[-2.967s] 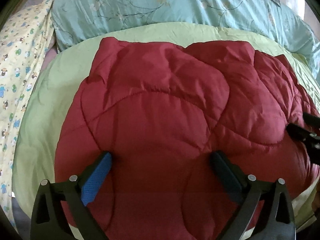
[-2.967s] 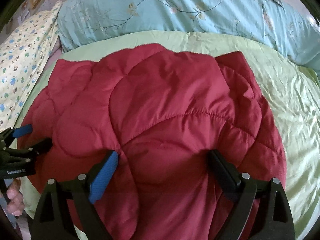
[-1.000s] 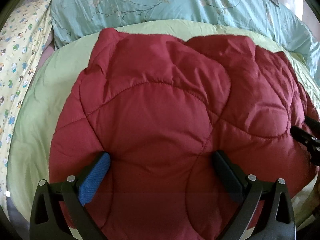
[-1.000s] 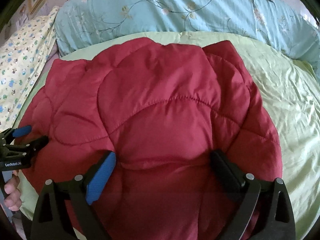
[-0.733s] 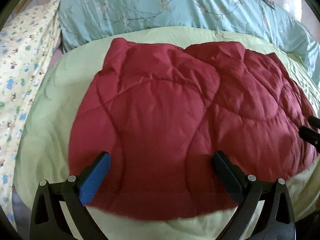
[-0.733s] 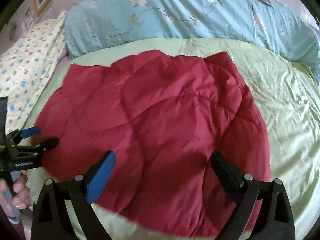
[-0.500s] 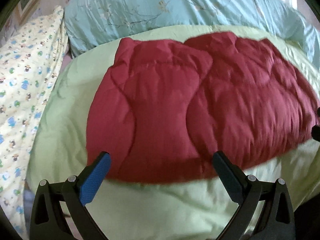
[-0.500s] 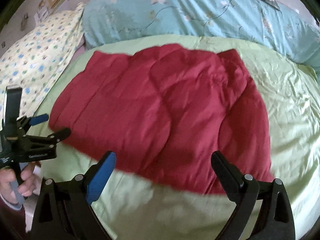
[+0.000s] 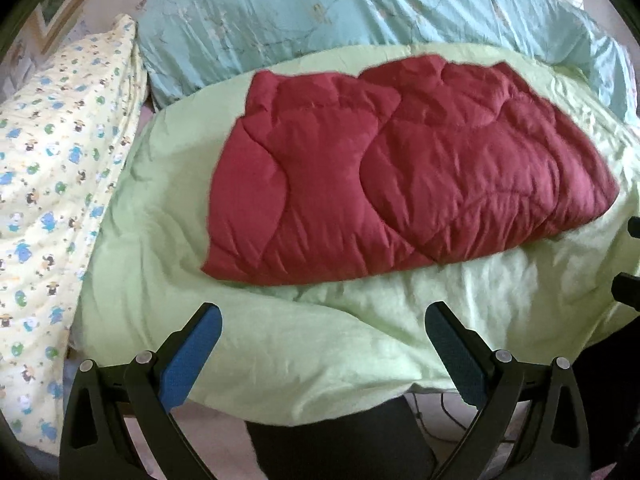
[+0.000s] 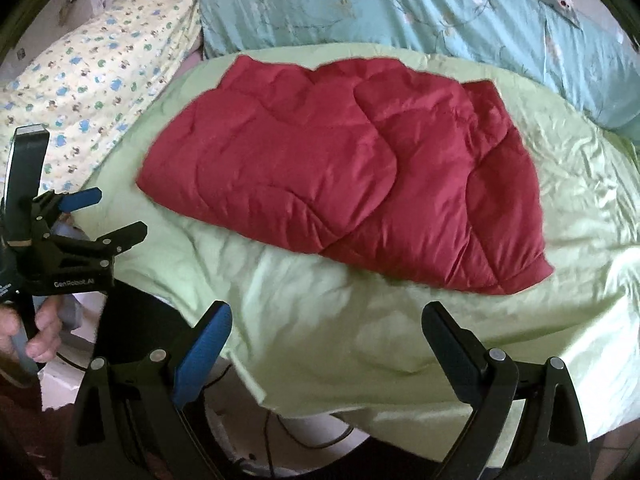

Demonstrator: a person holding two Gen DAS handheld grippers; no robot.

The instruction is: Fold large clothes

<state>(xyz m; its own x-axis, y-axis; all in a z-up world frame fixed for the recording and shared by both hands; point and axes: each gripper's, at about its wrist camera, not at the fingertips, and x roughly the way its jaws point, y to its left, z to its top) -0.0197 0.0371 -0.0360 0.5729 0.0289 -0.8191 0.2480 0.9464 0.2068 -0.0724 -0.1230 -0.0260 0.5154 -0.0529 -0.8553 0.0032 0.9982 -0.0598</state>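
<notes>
Both tools have pulled back from the quilt: a moment ago their fingers sat over red fabric, and now only green bedding shows between them. The left tool (image 9: pixel 322 330) hangs above the near edge of the bed, fingers spread wide apart and holding nothing. Same story for the right tool (image 10: pixel 326 330): spread wide, empty, hovering over the bed's near edge.

The red quilted comforter (image 9: pixel 400 176) lies folded in a compact bundle on the light green duvet (image 9: pixel 280 340), well clear of both tools. Its near edge runs roughly straight across, and curved stitch lines puff the top layer. From the right wrist view the red quilted comforter (image 10: pixel 340 168) sits toward the middle of the light green duvet (image 10: pixel 360 340), with one folded layer overlapping another along its right side.

Behind it, a pale blue floral quilt (image 9: pixel 360 20) is bunched along the far side, and a yellow patterned pillow (image 9: pixel 60 152) lies at the left. In the right wrist view the left tool (image 10: pixel 116 216) shows at the left edge, the person's hand (image 10: pixel 32 332) gripping its handle.
</notes>
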